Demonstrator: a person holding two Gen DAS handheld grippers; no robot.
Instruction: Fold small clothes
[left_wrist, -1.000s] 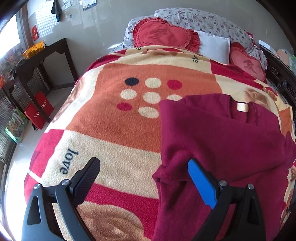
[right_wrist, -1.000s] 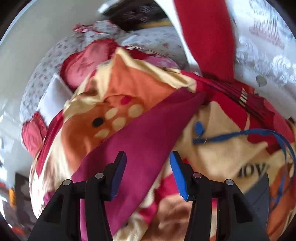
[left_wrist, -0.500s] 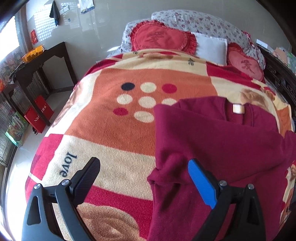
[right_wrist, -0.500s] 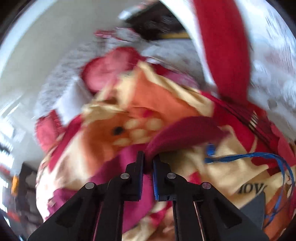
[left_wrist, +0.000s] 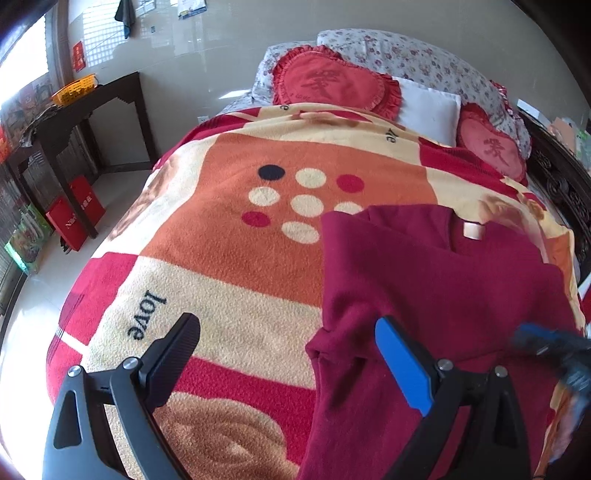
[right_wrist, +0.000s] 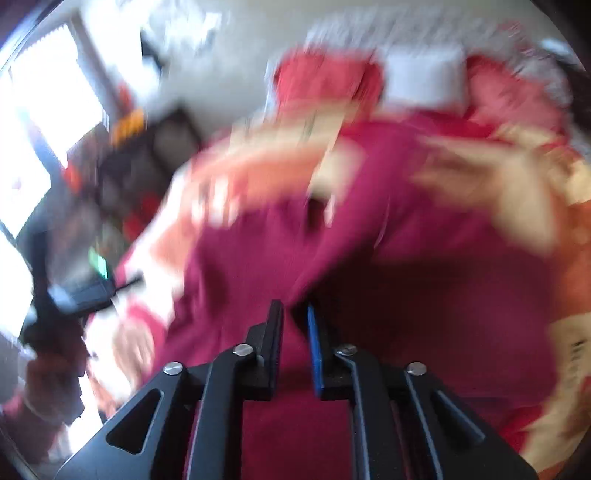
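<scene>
Pinching a fold of the maroon sweatshirt, right gripper carries fabric across; left gripper hovers with jaws wide apart, empty, ready to steady the hem.

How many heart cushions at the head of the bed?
2. A large heart cushion leans on the flowered pillows left of the white pillow; a smaller heart cushion sits right of it by the bed frame. More could be hidden behind.
</scene>
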